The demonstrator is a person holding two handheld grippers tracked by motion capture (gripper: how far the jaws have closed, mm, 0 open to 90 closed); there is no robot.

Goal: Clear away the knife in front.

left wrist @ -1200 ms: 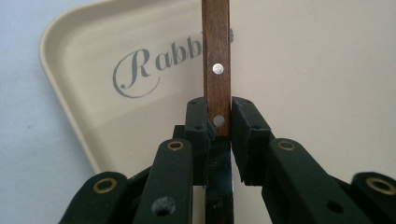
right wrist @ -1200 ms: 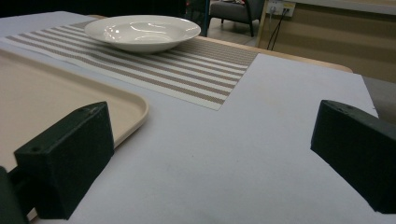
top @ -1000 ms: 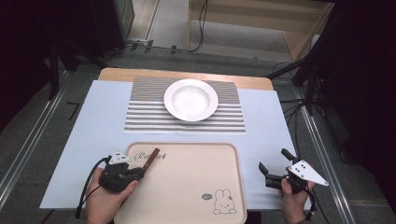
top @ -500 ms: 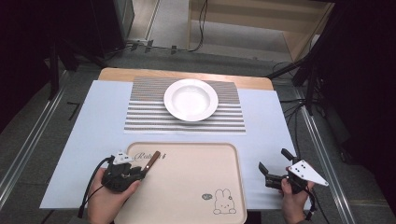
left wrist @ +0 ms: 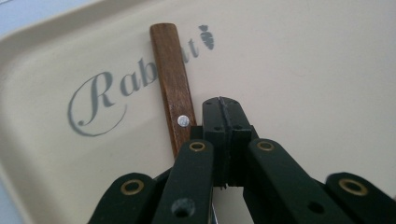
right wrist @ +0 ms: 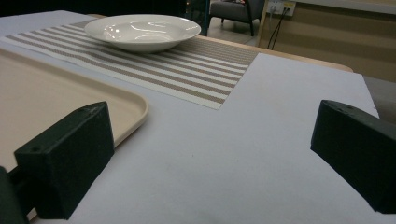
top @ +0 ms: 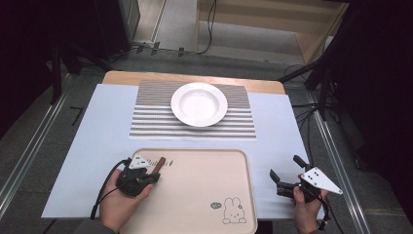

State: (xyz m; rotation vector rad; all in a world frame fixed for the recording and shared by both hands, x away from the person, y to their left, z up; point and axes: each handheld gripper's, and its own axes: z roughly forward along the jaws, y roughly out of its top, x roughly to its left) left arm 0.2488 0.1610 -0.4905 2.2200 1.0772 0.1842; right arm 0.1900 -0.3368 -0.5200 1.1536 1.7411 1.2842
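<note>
My left tongs [left wrist: 223, 112] sit on the tray [top: 204, 195] at its upper-left corner, jaws pressed together. Whether they pinch anything I cannot tell: a wooden handle [left wrist: 172, 79] with a metal rivet lies just beside them, over the printed word "Rabbit", its lower end hidden under the tongs. The handle looks stiff, light and smooth, so I judge a grip across its narrow width, near the rivet, to be surest. Beyond, a white plate [top: 198, 104] rests on a striped mat [top: 146, 117]. My right tongs [top: 287, 171] hover wide open and empty over the white surface [right wrist: 261, 154], right of the tray.
</note>
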